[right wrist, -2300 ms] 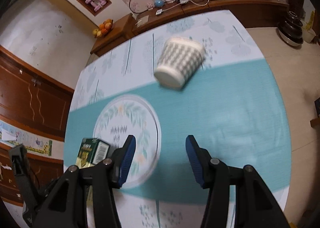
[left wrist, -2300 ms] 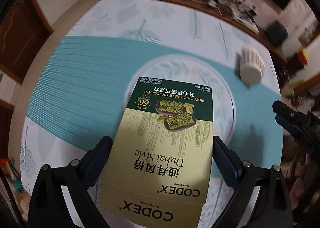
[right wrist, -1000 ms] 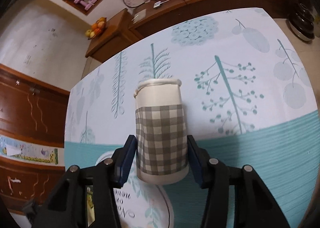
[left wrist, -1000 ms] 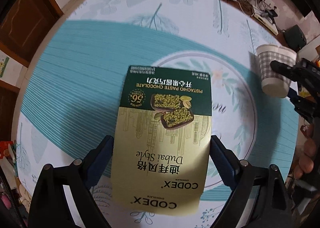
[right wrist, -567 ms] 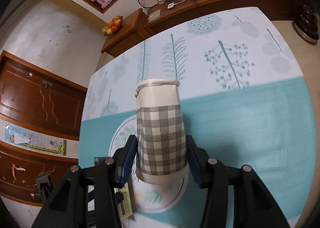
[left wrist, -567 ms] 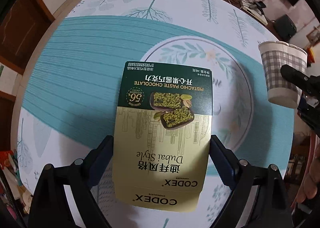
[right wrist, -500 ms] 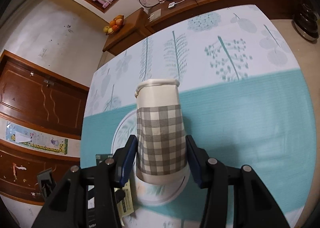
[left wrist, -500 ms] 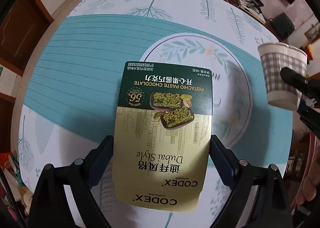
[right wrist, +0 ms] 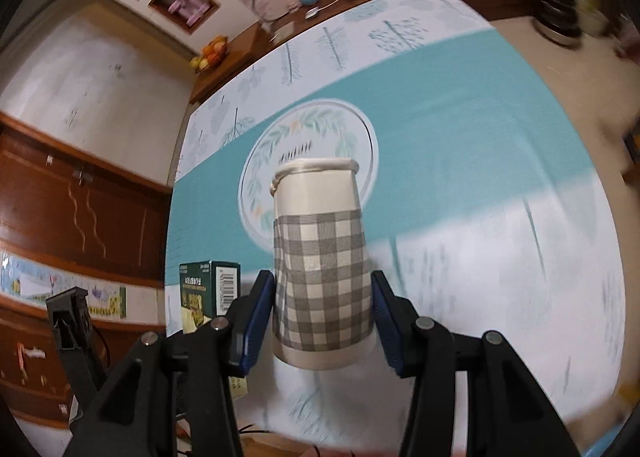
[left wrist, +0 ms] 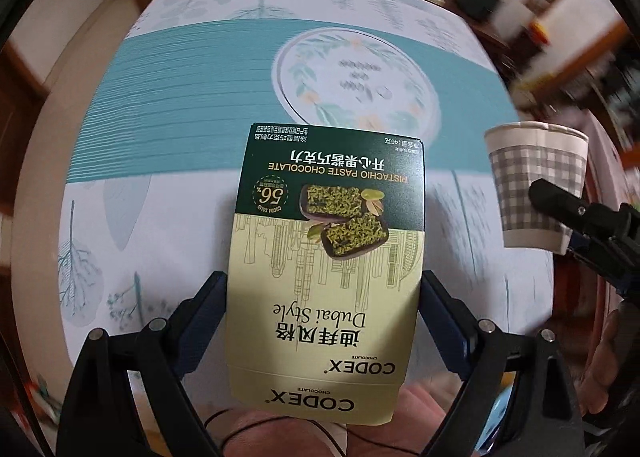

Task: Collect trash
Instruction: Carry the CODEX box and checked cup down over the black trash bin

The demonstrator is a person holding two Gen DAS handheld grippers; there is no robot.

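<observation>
Tablecloth point(left wrist: 168, 89) below; left gripper point(left wrist: 322, 321) clamps chocolate box point(left wrist: 326, 257) lengthwise forward; right gripper point(right wrist: 322, 317) clamps paper cup point(right wrist: 320, 265), rim forward

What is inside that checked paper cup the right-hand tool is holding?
That cannot be seen. The paper cup is gripped around its sides by the right gripper, and both views show only its outer wall and rolled rim. The opening faces away, so its inside stays hidden.

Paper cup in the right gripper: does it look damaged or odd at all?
Yes. The paper cup is squeezed between the right gripper's pads: its rim looks flattened rather than round, with a kink at the left edge. Nothing is seen spilling. The chocolate box in the left gripper looks intact.
</observation>
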